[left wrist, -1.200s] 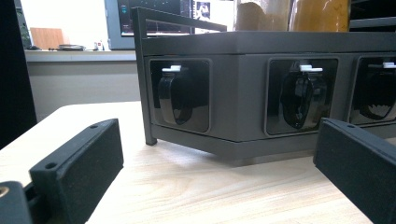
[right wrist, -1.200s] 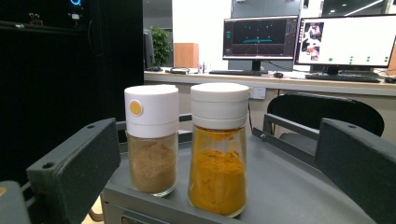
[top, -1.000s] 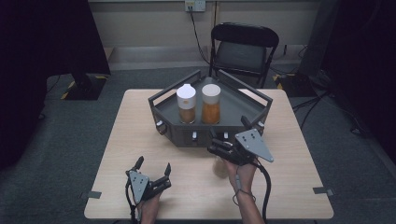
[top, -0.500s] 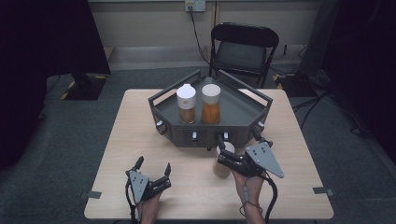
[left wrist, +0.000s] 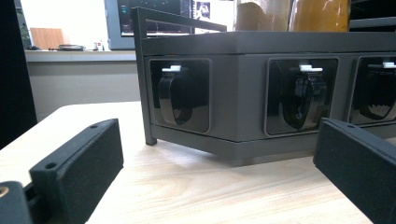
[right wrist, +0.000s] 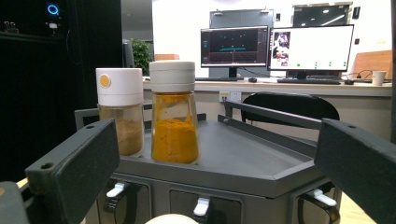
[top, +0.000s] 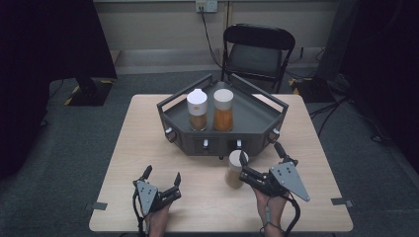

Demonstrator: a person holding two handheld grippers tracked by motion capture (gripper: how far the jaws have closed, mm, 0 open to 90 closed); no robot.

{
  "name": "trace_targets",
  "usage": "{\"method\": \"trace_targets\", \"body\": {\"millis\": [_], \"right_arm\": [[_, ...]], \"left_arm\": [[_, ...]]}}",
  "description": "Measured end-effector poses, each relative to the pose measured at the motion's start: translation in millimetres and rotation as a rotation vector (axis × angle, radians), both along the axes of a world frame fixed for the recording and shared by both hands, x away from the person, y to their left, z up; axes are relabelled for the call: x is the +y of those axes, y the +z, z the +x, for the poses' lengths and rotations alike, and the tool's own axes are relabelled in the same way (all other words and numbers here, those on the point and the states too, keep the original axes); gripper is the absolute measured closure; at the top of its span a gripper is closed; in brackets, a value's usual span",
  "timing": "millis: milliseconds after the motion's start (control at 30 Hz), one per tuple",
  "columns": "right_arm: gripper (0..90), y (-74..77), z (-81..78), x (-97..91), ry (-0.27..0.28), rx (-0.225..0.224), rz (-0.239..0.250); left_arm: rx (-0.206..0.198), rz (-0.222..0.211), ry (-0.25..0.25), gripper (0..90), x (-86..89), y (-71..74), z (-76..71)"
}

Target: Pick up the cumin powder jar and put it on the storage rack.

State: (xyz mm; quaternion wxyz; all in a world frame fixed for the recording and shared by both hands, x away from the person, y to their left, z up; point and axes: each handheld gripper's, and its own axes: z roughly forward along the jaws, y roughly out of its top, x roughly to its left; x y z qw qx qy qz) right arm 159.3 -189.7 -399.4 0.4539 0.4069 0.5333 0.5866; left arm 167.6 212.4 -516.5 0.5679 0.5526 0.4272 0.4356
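A dark grey tray (top: 257, 136) stands at the table's far middle and holds two white-capped jars: one of brown powder (top: 197, 109) and one of orange powder (top: 223, 109). A third white-capped jar (top: 234, 168) stands upright on the table just in front of the tray. My right gripper (top: 243, 169) is open beside this jar, its fingertips at the jar's right side. In the right gripper view the jar's lid (right wrist: 170, 218) peeks up at the bottom between the wide jaws, with the brown jar (right wrist: 119, 109) and orange jar (right wrist: 173, 112) beyond. My left gripper (top: 161, 177) is open and holds nothing.
The left gripper view faces the tray's front wall (left wrist: 238, 98) with its black latches (left wrist: 175, 95). A black folding chair (top: 257, 49) stands behind the wooden table (top: 148, 148). Dark equipment lies on the floor at far left and right.
My right gripper has drawn back toward the near right edge of the table. The third jar stays upright in front of the tray. The left gripper has not moved.
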Motion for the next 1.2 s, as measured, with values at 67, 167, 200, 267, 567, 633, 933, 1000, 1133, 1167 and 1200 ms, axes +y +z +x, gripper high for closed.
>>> {"method": "trace_targets", "body": {"millis": [67,167,200,267,567,633,933,1000,1133,1167,1200], "right_arm": [[0.0,-2.4,-2.2,-1.3,-0.008,-0.004,0.003],[0.0,-4.5,-3.9,-3.2,-0.016,0.001,0.003],[0.0,-5.2,-4.2,-3.4,-0.023,0.007,-0.004],[0.0,-7.9,-4.1,-5.6,-0.027,0.011,0.002],[0.0,-25.0,-7.1,-13.9,-0.063,0.01,0.008],[0.0,-29.4,-7.1,-15.9,-0.067,0.01,0.005],[0.0,-41.1,-7.0,-18.8,-0.079,0.03,0.005],[0.0,-43.8,-7.1,-20.0,-0.072,0.032,0.004],[0.0,-50.3,-8.6,-20.0,-0.081,0.039,0.005],[0.0,-51.5,-8.8,-20.0,-0.083,0.041,0.006],[0.0,-53.7,-9.2,-20.4,-0.086,0.043,0.007]], "left_arm": [[0.0,0.0,0.0,1.1,0.0,0.0,0.0],[0.0,0.0,0.0,1.1,0.0,0.0,0.0],[0.0,0.0,0.0,1.1,0.0,0.0,0.0],[0.0,0.0,0.0,1.1,0.0,0.0,0.0],[0.0,0.0,0.0,1.1,0.0,0.0,0.0],[0.0,0.0,0.0,1.1,0.0,0.0,0.0],[0.0,0.0,0.0,1.1,-0.1,0.0,0.0],[0.0,0.0,0.0,1.2,-0.1,0.0,0.0],[0.0,0.0,0.0,1.1,-0.1,0.0,0.0],[0.0,0.0,0.0,1.2,-0.1,0.0,0.0],[0.0,0.0,0.0,1.1,-0.1,0.0,0.0]]}}
